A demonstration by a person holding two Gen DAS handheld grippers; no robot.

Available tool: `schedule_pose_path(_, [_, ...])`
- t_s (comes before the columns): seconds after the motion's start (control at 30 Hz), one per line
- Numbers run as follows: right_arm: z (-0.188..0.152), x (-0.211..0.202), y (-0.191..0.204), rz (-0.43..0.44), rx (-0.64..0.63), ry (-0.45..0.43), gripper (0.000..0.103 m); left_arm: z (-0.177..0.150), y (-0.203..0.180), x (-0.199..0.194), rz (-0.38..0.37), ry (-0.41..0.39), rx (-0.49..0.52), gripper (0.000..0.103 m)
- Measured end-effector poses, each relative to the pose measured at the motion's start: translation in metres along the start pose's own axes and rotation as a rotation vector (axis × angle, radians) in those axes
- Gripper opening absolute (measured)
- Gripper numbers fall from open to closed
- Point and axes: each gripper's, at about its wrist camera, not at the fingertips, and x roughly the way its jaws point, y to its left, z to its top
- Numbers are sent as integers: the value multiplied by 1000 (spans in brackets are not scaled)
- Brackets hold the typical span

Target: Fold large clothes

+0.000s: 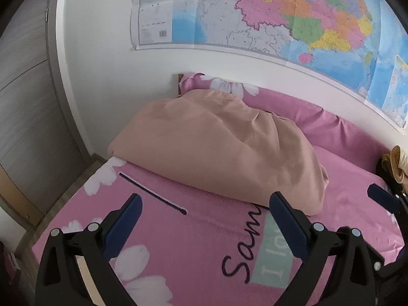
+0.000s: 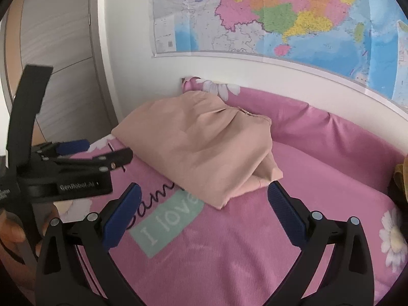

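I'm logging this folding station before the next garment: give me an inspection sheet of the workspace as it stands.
Surface: pink flowered bedsheet with printed lettering, lying flat.
Job's things: peach garment, a folded bundle at the far side of the bed; neither gripper touches it.
Clutter: thin dark strap lying on the sheet; a yellowish cloth at the right edge, partly seen.
Grippers: left gripper open, empty; right gripper open, empty.
Cables: nothing seen.
Surroundings: wall map above the bed, grey wardrobe at the left.
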Motion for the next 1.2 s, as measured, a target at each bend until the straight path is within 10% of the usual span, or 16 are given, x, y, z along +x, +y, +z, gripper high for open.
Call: schedule_pose_path(1.2, [-27, -41, 4, 12, 34, -19, 98, -25, -23, -45, 17, -25, 45, 97])
